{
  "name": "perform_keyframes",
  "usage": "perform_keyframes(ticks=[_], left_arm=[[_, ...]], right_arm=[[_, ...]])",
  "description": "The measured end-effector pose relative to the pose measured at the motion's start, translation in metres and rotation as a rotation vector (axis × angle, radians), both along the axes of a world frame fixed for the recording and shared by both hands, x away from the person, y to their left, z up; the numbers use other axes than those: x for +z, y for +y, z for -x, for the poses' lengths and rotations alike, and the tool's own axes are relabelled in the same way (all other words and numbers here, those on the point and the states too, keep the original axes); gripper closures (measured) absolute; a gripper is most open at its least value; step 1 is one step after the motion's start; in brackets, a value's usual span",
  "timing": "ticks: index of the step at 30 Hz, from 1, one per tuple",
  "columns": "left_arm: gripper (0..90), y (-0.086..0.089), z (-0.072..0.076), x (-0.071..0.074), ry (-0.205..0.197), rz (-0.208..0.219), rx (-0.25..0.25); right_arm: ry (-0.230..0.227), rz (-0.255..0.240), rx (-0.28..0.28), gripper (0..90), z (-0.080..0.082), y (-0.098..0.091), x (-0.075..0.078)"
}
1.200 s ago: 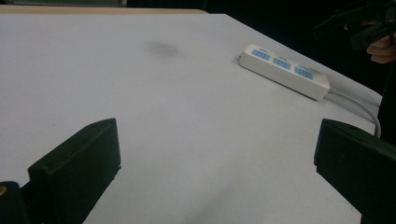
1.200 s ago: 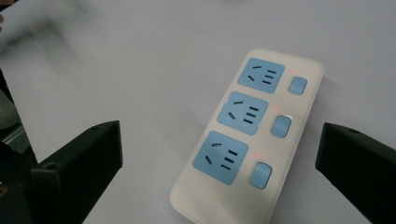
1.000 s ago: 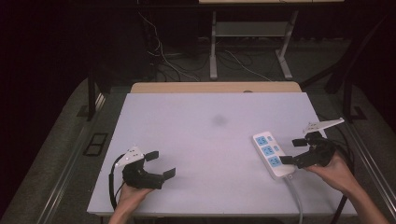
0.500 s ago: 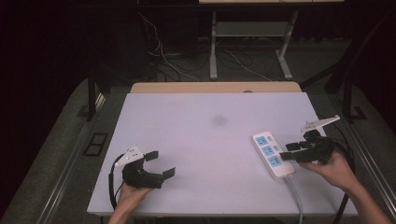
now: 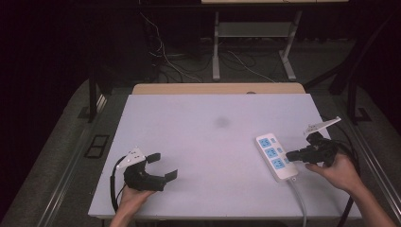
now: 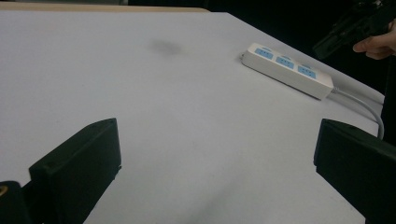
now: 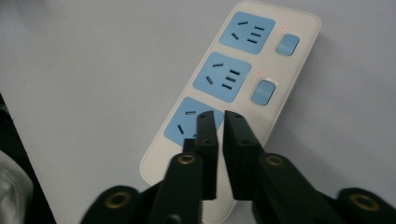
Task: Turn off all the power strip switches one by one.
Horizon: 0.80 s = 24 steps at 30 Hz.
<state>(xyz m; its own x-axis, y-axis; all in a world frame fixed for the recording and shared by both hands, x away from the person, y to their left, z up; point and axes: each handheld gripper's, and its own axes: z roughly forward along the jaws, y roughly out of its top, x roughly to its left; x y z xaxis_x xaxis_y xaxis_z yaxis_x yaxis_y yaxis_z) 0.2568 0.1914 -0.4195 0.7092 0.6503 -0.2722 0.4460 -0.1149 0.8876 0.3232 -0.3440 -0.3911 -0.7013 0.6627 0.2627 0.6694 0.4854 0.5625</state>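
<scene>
We are holding the right claw [image 5: 292, 154] over the white power strip [image 5: 276, 158], which is lying near the right edge of the worktop [image 5: 203, 137], toward its near right corner, with its grey cable [image 5: 300, 203] trailing off the near edge. The jaws of this claw have just been closing and are now standing pressed almost together, with nothing between them; in the right gripper view the right claw [image 7: 218, 122] is hovering above the nearest of the strip's three blue sockets, and whether the tips are touching the power strip [image 7: 243, 70] we cannot tell. Two small red lights are glowing beside the two blue switches at the farther sockets. We are resting the left claw [image 5: 163, 165] near the near left corner of the worktop, its jaws spread wide and gripping nothing. In the left gripper view those jaws are framing bare worktop [image 6: 154, 107], with the power strip [image 6: 287, 69] well apart at the far right and a faint dark smudge [image 6: 164, 45] beyond.
</scene>
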Motion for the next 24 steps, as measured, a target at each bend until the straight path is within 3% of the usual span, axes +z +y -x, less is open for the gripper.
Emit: perform_keyframes(ticks=[10, 24], left_arm=[[0.0, 0.0, 0.0, 0.0, -0.004, -0.001, -0.002], [0.0, 0.0, 0.0, 0.0, -0.006, -0.001, 0.0]], right_arm=[[0.046, 0.01, -0.006, 90.0, -0.006, 0.0, -0.011], [0.038, 0.031, -0.029, 90.0, -0.009, 0.001, -0.017]])
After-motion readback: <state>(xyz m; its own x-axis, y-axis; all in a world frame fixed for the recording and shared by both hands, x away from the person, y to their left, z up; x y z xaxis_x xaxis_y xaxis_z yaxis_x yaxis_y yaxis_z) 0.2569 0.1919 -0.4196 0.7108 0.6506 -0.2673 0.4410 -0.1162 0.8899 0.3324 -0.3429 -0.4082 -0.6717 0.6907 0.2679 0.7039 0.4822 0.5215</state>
